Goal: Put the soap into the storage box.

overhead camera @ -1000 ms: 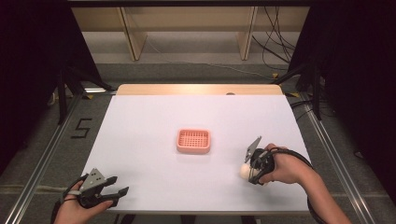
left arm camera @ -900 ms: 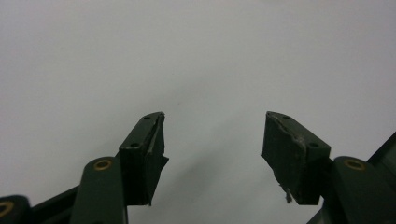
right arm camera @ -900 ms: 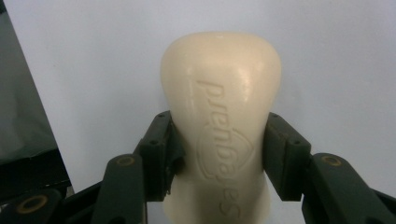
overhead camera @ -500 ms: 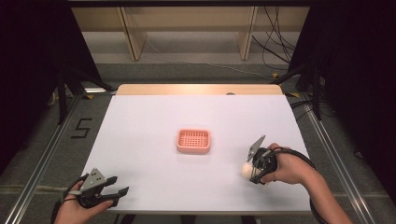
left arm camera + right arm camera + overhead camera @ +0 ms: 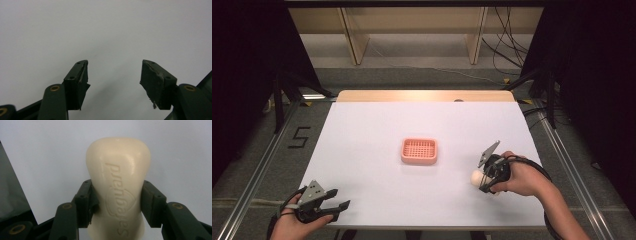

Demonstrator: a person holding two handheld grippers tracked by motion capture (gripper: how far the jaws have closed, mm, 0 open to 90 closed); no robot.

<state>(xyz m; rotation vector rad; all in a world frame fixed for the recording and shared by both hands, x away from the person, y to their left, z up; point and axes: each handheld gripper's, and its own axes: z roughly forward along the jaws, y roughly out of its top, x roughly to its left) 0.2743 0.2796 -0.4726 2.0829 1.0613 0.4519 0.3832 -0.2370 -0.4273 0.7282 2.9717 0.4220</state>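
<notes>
Nothing has shifted: right claw grips the soap bar at lower right, pink dish mid-frame unfilled; left claw gapes empty.

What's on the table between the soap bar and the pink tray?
Nothing: in the high view only bare white table lies between the soap bar and the pink tray.

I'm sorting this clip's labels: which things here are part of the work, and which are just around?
In the work:
- bar of soap, clamped in the right gripper
- pink soap dish, likely where it goes

Just around:
- left gripper, open, idle
- wooden shelves
- cables on the floor
</notes>
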